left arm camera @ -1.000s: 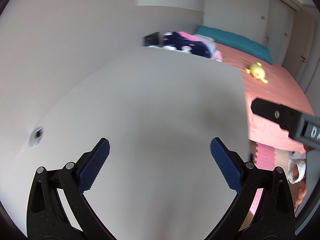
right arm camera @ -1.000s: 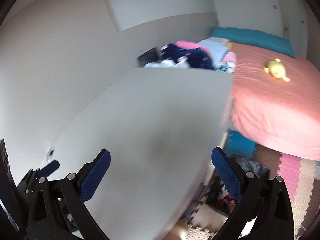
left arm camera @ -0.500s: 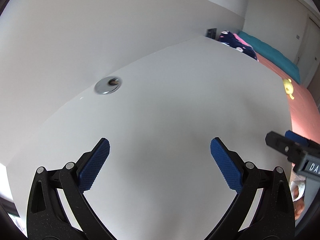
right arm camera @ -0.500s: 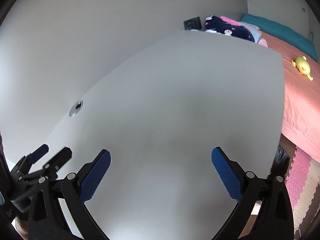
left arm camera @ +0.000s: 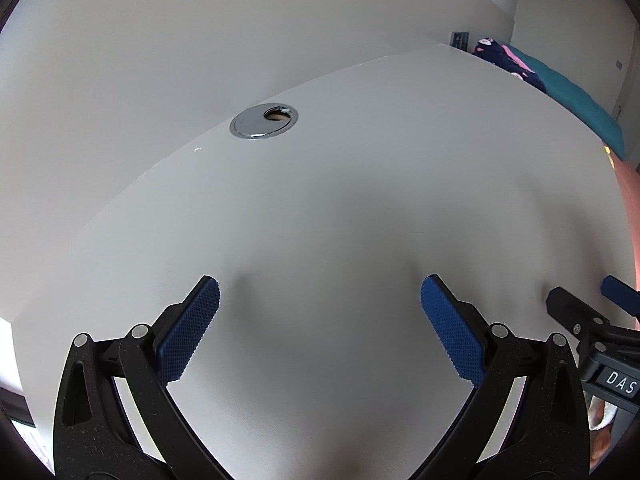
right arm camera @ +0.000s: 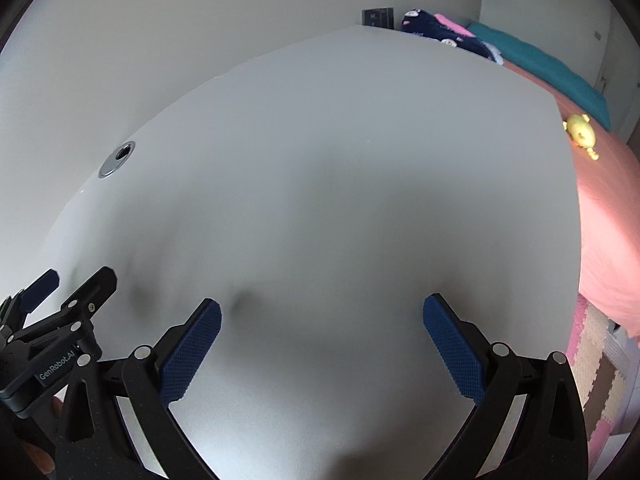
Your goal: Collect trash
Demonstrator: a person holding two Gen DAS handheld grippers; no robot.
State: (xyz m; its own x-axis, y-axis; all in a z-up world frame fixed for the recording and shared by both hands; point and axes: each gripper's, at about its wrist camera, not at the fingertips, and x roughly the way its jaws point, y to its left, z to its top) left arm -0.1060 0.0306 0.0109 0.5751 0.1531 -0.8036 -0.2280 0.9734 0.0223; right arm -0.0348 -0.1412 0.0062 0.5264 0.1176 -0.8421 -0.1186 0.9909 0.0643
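1. We are holding the left gripper (left arm camera: pixel 320 320) above the white desk (left arm camera: pixel 360 200), its blue pads (left arm camera: pixel 188 332) spread wide with nothing between them.
2. We are holding the right gripper (right arm camera: pixel 322 340) over the same desk (right arm camera: pixel 340 180), likewise released and carrying nothing; each tool is showing at the edge of the other's view.
3. We are finding no trash in either view. The desk surface is showing only a metal cable grommet (left arm camera: pixel 264 120) near the wall edge, which is a fitting, not refuse.
4. Where the task's thing lies we cannot tell; it is sitting outside both frames or is hidden.
5. Beyond the far desk edge we are noting a pink bed (right arm camera: pixel 608 220) with a yellow plush toy (right arm camera: pixel 580 132), dark patterned bedding (right arm camera: pixel 436 28) and a teal pillow (right arm camera: pixel 540 68). We are not counting any of these as trash. Foam floor tiles (right arm camera: pixel 592 372) are showing at the lower right.
6. On handling, we are judging without sight of the item: household litter is most likely light, soft and easily crushed, such as paper or wrappers.
7. We are therefore advising a pinch across a raised fold or crumpled ridge, closing gently, since flat thin pieces are likely to slide on this smooth desk.
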